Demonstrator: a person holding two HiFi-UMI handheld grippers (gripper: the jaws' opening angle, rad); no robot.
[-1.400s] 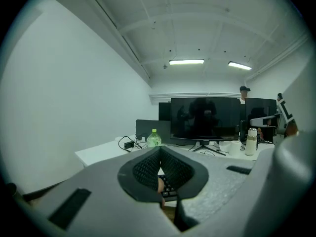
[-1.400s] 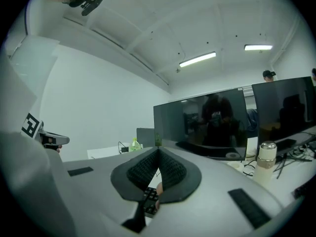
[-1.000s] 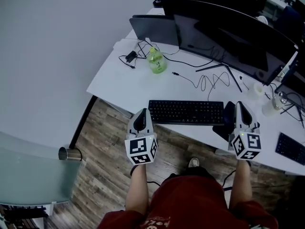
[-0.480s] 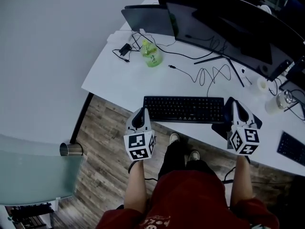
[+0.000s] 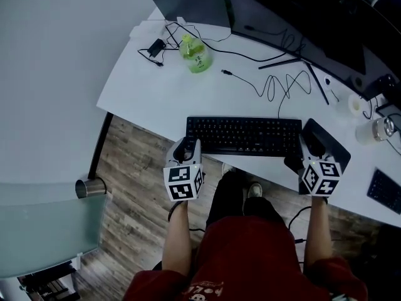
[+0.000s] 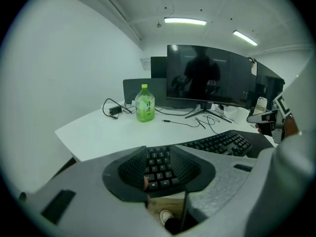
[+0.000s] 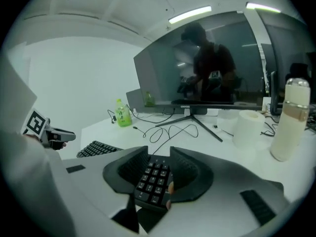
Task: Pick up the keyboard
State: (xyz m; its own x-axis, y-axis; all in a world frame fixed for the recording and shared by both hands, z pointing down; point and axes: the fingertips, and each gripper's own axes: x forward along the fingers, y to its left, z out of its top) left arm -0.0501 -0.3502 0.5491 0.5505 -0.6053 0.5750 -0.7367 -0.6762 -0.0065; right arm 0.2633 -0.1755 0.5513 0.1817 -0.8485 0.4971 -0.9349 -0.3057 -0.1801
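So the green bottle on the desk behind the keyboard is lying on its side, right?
Not quite. The green bottle is standing upright, cap on top, as the left gripper view shows. The rest is right: it is on the white desk, behind the keyboard.

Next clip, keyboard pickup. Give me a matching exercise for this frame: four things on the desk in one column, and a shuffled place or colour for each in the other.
Things:
1. keyboard
2. bottle
3. paper roll
4. laptop

Descriptions:
A. green, standing beside the charger
B. white, towards the right end of the desk
C. black, lying along the desk's near edge
D. dark, at the desk's far left corner

Pairs: 1-C, 2-A, 3-B, 4-D
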